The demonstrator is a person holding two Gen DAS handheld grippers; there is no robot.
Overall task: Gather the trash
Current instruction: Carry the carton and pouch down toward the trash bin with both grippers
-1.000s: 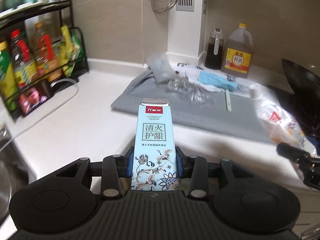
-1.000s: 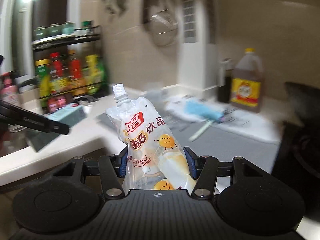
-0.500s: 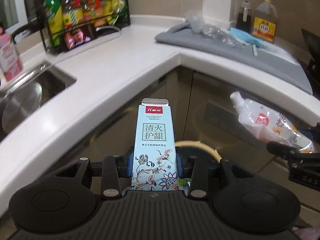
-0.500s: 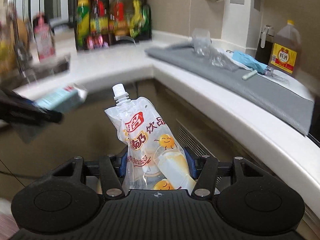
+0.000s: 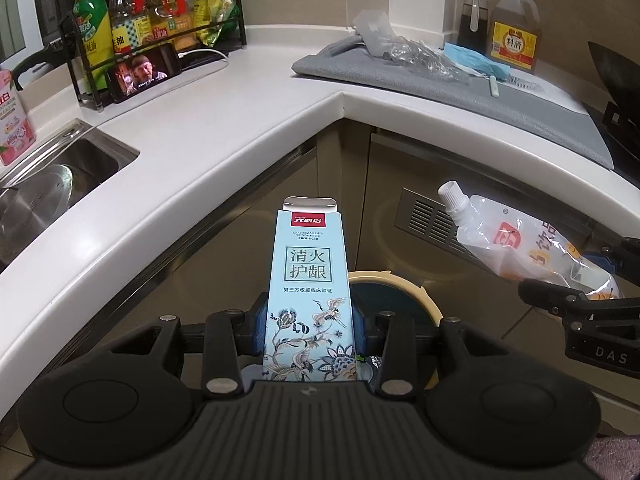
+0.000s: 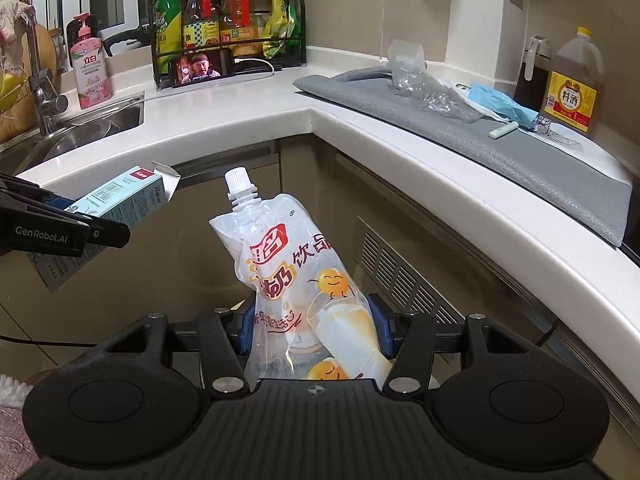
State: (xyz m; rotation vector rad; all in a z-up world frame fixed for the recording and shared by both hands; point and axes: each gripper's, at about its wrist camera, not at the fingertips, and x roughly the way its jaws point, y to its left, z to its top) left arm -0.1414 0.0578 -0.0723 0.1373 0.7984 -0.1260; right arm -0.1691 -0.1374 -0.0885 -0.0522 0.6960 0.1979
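My left gripper [image 5: 310, 330] is shut on a light blue toothpaste box [image 5: 309, 280], upright, below the counter edge. Behind it stands a round trash bin [image 5: 394, 292] with a cream rim on the floor, partly hidden. My right gripper [image 6: 314, 330] is shut on a clear drink pouch [image 6: 296, 276] with a white cap. The pouch [image 5: 528, 246] and right gripper [image 5: 576, 300] show at the right of the left wrist view; the box [image 6: 120, 200] and left gripper [image 6: 80, 222] show at the left of the right wrist view.
On the grey mat [image 6: 500, 144] lie a crumpled clear plastic bottle [image 6: 424, 84], a blue mask [image 6: 500, 106] and a small white stick [image 6: 504, 131]. A sink [image 5: 48, 184], a rack of bottles [image 5: 156, 20], a phone [image 5: 144, 72], an oil jug [image 5: 514, 28] and a black wok [image 5: 616, 76] line the counter.
Both grippers have come back from over the counter and dropped below its edge, each still holding its item. The trash bin has come into view behind the box.
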